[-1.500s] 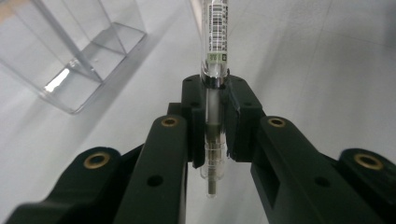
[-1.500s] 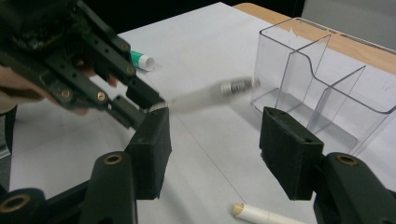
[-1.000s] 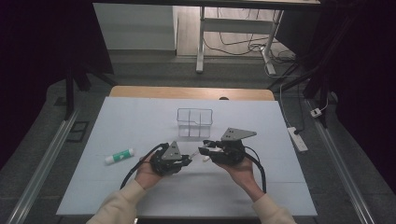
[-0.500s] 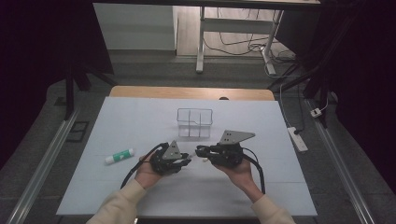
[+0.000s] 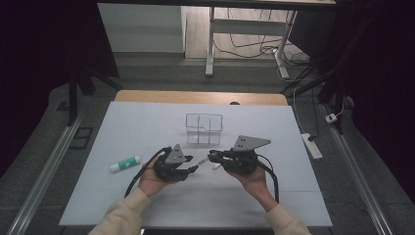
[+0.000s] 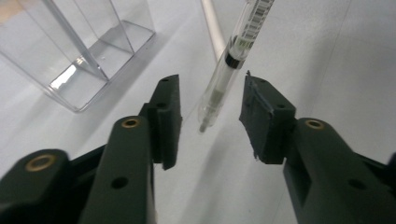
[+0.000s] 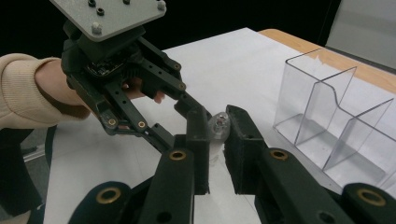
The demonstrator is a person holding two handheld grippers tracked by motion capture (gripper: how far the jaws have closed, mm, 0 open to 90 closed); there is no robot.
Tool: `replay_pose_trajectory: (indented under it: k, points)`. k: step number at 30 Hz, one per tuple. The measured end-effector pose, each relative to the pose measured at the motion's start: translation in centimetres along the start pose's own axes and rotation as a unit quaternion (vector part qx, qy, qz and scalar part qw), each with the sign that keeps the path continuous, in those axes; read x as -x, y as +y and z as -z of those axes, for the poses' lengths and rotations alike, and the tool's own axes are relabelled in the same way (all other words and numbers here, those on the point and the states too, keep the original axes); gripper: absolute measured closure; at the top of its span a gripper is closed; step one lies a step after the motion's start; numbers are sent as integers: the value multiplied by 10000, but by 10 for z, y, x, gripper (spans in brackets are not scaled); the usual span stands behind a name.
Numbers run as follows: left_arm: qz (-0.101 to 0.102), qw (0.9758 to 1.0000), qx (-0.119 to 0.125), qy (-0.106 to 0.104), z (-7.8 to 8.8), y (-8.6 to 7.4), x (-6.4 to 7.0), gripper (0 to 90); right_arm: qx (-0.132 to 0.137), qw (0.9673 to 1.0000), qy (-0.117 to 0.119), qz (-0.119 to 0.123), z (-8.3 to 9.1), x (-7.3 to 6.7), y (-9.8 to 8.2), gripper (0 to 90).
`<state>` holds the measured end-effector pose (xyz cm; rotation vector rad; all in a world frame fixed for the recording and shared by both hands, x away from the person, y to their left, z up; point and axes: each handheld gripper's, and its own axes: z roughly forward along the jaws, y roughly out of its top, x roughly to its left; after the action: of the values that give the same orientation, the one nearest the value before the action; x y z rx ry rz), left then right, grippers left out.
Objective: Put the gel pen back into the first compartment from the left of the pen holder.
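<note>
The pen (image 6: 232, 60) hung in the air just in front of the clear organizer (image 5: 204, 128), nearer the person, held level between the two hands. The right gripper (image 5: 214, 157) was clenched on it: in the right gripper view its pads pinched the pen's end (image 7: 218, 127) from both sides. The left gripper (image 6: 210, 119) stood released around the other end; its jaws had just been opening, and in the left gripper view the pen's tip hung between them with a gap to each pad. In the high view the left gripper (image 5: 195, 168) pointed toward the right one, the pen (image 5: 202, 160) bridging the two.

A cap (image 5: 216, 166) lay on the table (image 5: 293, 196) just under the right gripper, also on the near side of the organizer. In the left gripper view, a pale tube (image 6: 214, 28) lay on the table beyond the pen.

A green-and-white glue stick (image 5: 125, 163) lay well to the left of the organizer and nearer the person, apart from both hands.
</note>
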<state>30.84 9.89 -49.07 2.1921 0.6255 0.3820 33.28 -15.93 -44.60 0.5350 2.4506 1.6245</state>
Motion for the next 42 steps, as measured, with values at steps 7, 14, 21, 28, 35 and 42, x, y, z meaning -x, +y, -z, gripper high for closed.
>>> replay_pose_trajectory:
  k: [7, 14, 21, 28, 35, 42]
  points:
    - [157, 9998, 15, 95, 9, -4, -4, 455, 89, 9999, -91, 28, 5, 2, 2, 790]
    - [241, 9996, -23, 141, 22, -12, -8, 409, 126, 9998, -152, 51, 9, 4, 3, 790]
    - [330, 9992, -91, 182, 35, -24, -11, 388, 235, 9994, -233, 43, 13, 5, 5, 790]
    - [445, 9985, -135, 274, 44, -38, -14, 379, 250, 9993, -289, 57, 16, 6, 6, 790]
    - [589, 9974, -181, 373, 53, -50, -17, 368, 287, 9990, -328, 79, 18, 7, 7, 790]
    - [790, 9958, -180, 428, 64, -65, -20, 356, 332, 9987, -363, 92, 20, 8, 8, 790]
